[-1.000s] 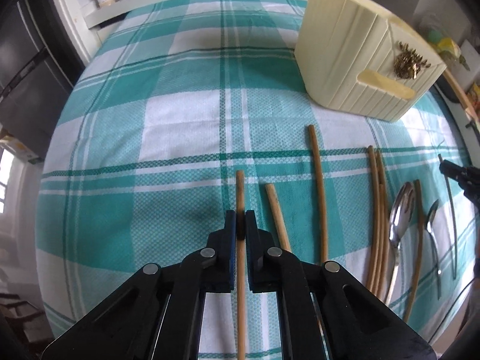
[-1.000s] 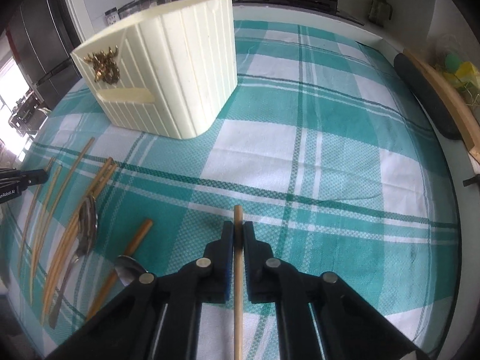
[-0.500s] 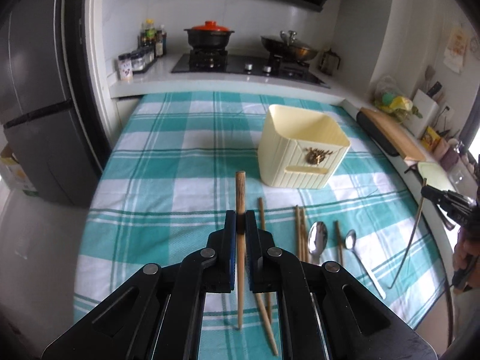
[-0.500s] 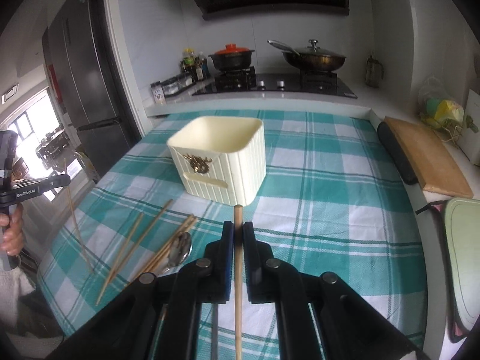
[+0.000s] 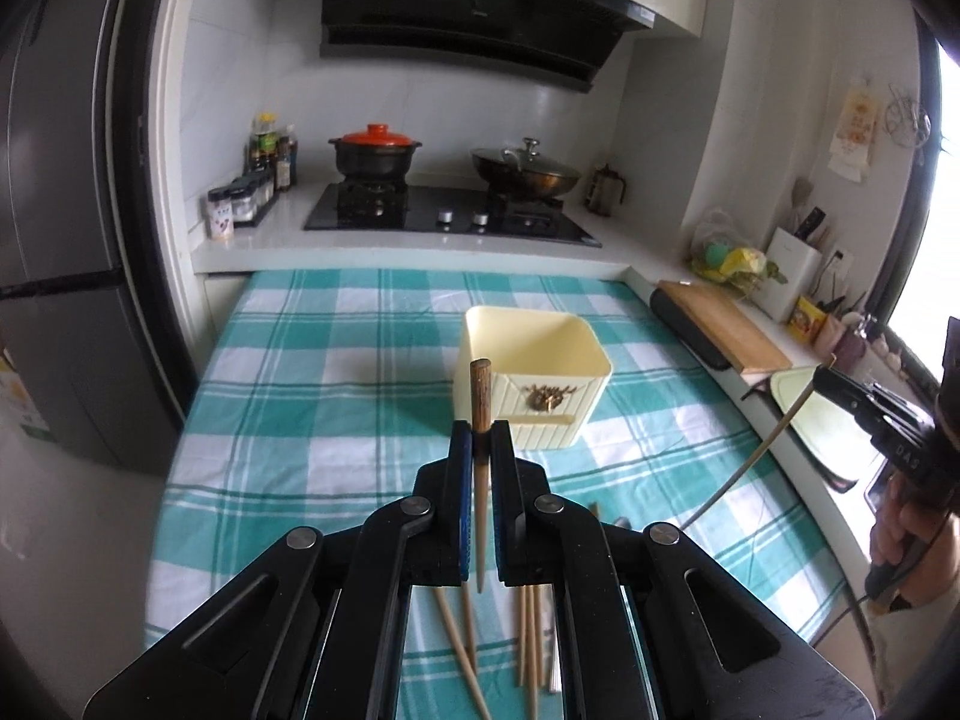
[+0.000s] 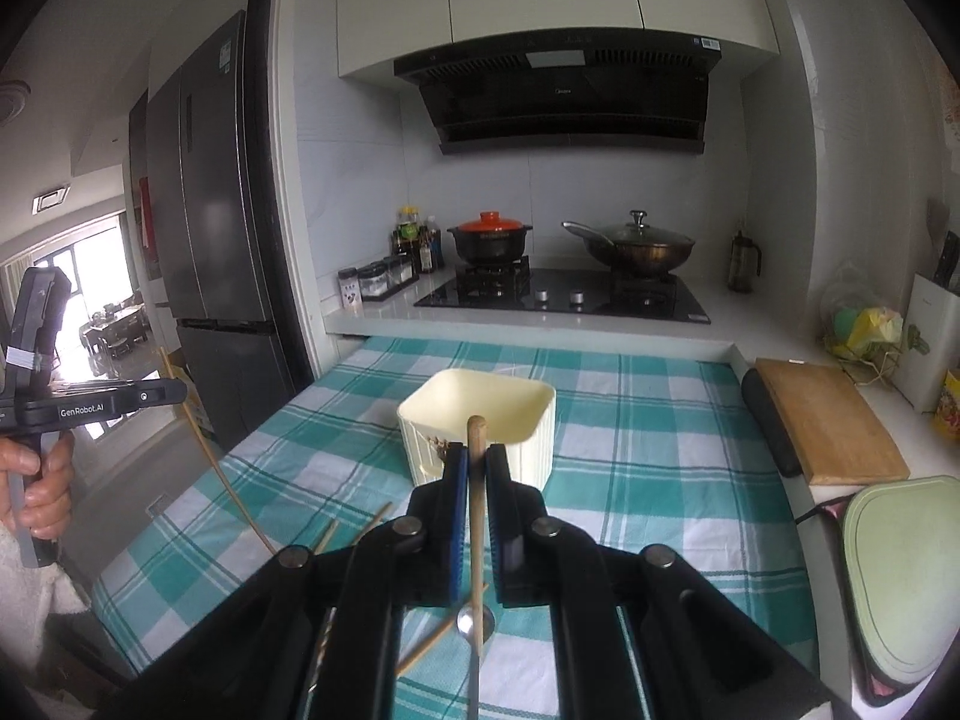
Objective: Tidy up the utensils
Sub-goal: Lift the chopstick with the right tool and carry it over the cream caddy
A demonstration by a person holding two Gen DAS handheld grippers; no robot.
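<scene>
Left wrist: jaws clamping chopstick aloft

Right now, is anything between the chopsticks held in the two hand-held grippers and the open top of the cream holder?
Nothing visible. The cream ribbed plastic utensil holder stands alone on the teal checked tablecloth, its open top unobstructed. The remaining wooden chopsticks lie near the camera, short of it.
</scene>
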